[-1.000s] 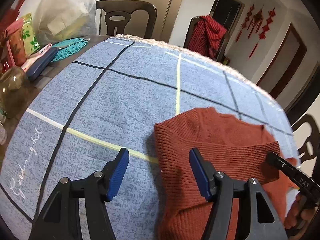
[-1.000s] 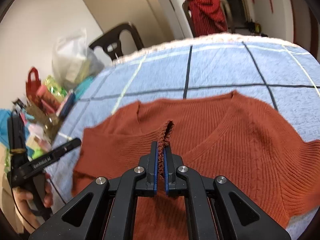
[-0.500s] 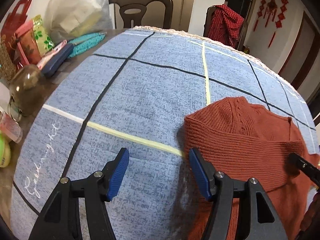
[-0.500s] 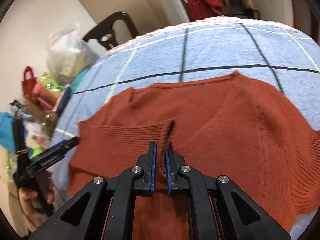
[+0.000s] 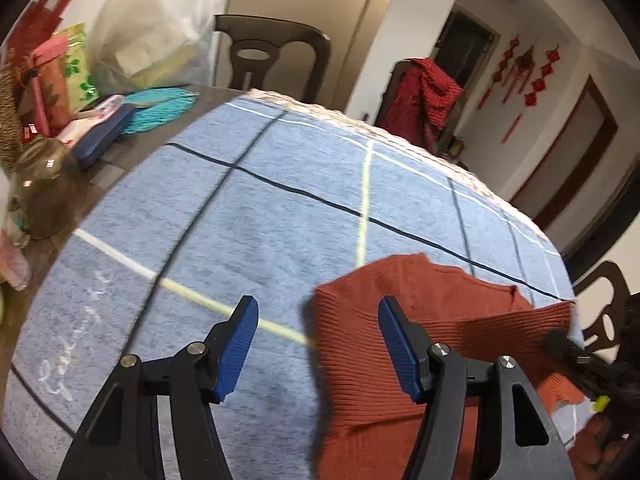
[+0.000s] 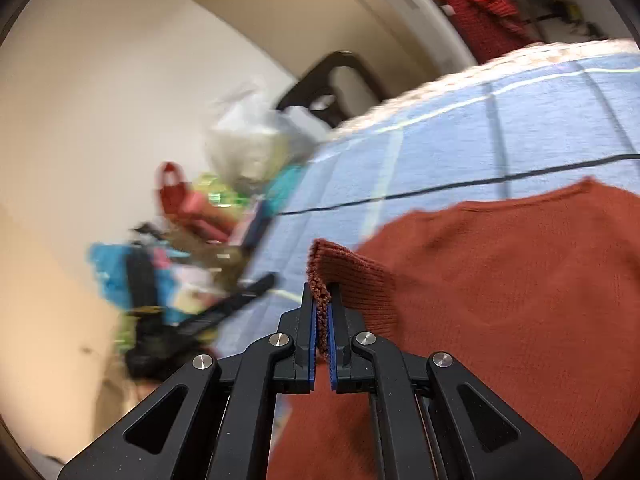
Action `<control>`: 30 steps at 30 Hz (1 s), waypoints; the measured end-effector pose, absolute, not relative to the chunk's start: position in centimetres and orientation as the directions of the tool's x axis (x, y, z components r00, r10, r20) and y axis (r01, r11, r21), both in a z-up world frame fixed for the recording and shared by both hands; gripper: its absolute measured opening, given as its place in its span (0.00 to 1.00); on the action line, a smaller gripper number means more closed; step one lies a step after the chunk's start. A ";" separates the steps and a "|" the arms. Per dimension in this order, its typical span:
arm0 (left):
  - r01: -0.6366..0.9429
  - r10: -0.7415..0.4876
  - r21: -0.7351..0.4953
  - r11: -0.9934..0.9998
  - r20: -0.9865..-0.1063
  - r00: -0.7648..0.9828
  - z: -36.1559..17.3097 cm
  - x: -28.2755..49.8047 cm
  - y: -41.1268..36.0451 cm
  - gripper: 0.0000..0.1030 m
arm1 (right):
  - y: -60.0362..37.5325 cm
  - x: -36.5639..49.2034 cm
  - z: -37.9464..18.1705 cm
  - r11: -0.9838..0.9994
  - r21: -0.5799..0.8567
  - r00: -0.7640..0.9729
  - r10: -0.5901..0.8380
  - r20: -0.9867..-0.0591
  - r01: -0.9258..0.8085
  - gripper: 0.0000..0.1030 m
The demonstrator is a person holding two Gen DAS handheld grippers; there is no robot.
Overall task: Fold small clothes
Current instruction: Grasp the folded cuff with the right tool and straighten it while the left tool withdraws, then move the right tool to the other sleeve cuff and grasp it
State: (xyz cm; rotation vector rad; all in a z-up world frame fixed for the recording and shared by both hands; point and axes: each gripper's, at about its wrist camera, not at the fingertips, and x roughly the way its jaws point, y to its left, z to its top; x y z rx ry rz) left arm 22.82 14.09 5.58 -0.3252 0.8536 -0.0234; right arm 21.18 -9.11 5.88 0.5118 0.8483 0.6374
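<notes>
- A rust-red knit sweater (image 5: 420,320) lies on a blue checked cloth (image 5: 260,220) covering a table.
- The right gripper (image 6: 322,320) is clamped on a ribbed sleeve cuff (image 6: 320,276), lifting it.
- The left gripper (image 5: 318,340) hovers with fingers spread wide, straddling the sweater's left edge.
- Clutter and a plastic bag (image 5: 160,36) sit far left.

Cream walls (image 5: 304,4) close the room behind a dark wooden chair (image 5: 276,56) with an oval cut-out in its back. A second chair (image 5: 420,96) farther right carries a draped red knit. Red knotted ornaments (image 5: 524,76) hang on the white wall beside a dark brown door frame (image 5: 576,148). A third chair (image 5: 608,304) shows at the right edge.
</notes>
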 end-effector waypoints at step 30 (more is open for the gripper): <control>-0.105 0.051 -0.008 0.994 -0.837 0.545 1.1 23.1 11.6 0.65 | -12.8 20.0 2.5 0.963 0.245 0.575 0.265 -0.774 -0.114 0.15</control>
